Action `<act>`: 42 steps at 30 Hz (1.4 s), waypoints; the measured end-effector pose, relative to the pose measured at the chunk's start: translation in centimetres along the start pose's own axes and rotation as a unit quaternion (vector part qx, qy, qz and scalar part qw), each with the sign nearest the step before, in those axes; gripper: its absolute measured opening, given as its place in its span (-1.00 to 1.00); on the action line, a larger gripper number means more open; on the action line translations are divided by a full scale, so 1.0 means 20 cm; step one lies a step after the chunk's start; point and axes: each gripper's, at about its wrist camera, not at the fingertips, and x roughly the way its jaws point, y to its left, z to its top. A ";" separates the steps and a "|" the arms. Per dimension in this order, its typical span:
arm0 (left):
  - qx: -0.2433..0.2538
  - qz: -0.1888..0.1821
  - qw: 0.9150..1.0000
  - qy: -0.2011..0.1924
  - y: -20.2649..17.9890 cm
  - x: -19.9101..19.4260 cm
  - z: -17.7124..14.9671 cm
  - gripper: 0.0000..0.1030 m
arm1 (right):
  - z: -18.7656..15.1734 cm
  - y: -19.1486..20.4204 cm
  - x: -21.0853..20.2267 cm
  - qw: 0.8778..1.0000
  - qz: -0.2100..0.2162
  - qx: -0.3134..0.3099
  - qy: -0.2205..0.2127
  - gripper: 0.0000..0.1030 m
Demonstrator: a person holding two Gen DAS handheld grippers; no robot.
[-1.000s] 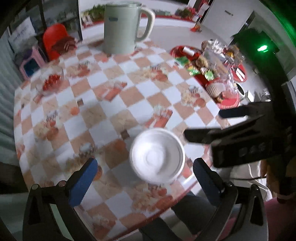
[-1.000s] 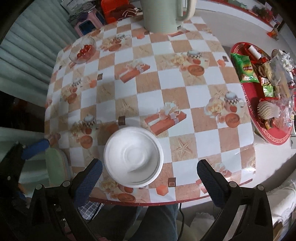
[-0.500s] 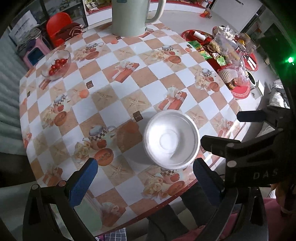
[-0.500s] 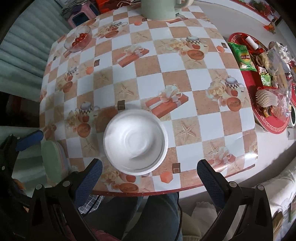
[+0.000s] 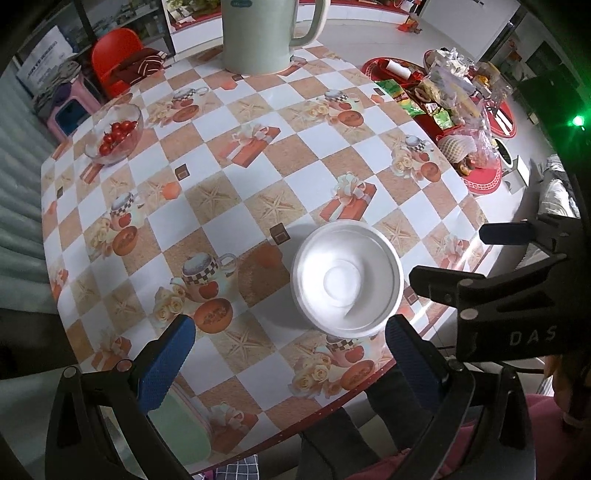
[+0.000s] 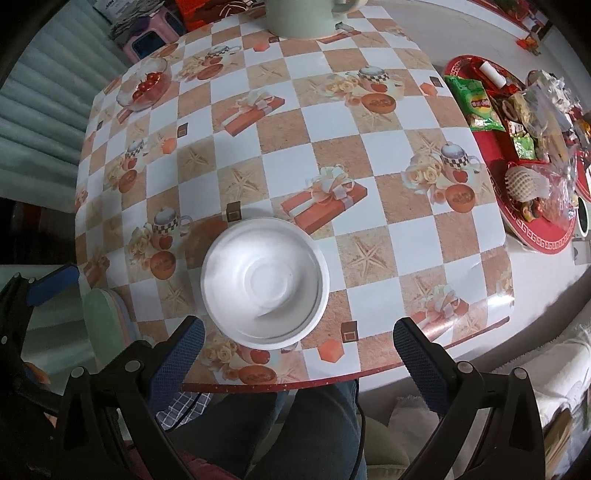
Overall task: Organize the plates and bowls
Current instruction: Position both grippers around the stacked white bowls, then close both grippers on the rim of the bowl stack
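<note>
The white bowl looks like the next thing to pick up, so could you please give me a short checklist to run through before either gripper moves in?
1. White bowl upright on the table: ok.
2. Bowl empty: ok.
3. Right gripper open, holding nothing: ok.
4. Left gripper open, holding nothing: ok.
5. Space around the bowl's rim free of other items: ok; the glass bowl of tomatoes and the kettle sit far off.
6. Stack at the table's near-left edge steady enough to receive it: cannot tell.

Checkered-cloth table (image 6: 391, 177) carries white bowl (image 6: 264, 284), green kettle (image 5: 258, 33), glass tomato bowl (image 5: 114, 133).
</note>
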 end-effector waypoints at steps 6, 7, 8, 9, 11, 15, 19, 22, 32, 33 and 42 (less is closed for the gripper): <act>-0.001 0.001 1.000 0.003 0.00 0.01 0.00 0.99 | 0.00 -0.01 0.02 1.000 0.002 0.005 0.010 1.00; 0.000 0.001 1.000 0.004 0.00 0.01 0.00 0.99 | 0.00 -0.01 0.02 1.000 0.003 0.005 0.010 1.00; -0.002 0.001 1.000 0.005 0.00 0.01 0.00 0.99 | 0.00 -0.02 0.02 1.000 0.003 0.006 0.011 1.00; -0.002 0.001 1.000 0.006 0.00 0.02 0.00 0.99 | -0.01 -0.02 0.03 1.000 0.003 0.007 0.012 1.00; -0.004 0.001 1.000 0.009 0.00 0.02 0.00 0.99 | -0.01 -0.03 0.03 1.000 0.003 0.009 0.014 1.00; -0.009 0.000 1.000 0.012 0.00 0.04 0.00 0.99 | 0.00 -0.05 0.04 1.000 0.003 0.013 0.019 1.00; -0.013 0.001 1.000 0.014 0.00 0.04 0.01 0.99 | 0.01 -0.10 0.05 0.999 0.002 0.025 0.023 1.00; -0.014 0.003 1.000 0.019 0.00 0.06 0.01 0.99 | 0.00 -0.13 0.07 0.999 0.002 0.036 0.028 1.00; -0.022 0.029 0.998 0.055 0.00 0.19 -0.01 0.99 | -0.04 -0.28 0.19 0.996 0.001 0.071 0.052 1.00; -0.023 0.031 0.997 0.060 0.00 0.21 -0.01 0.99 | -0.04 -0.29 0.20 0.996 -0.001 0.072 0.055 1.00; -0.045 0.063 0.993 0.093 -0.04 0.41 -0.03 0.99 | 0.00 -0.31 0.36 0.996 -0.015 0.042 0.077 1.00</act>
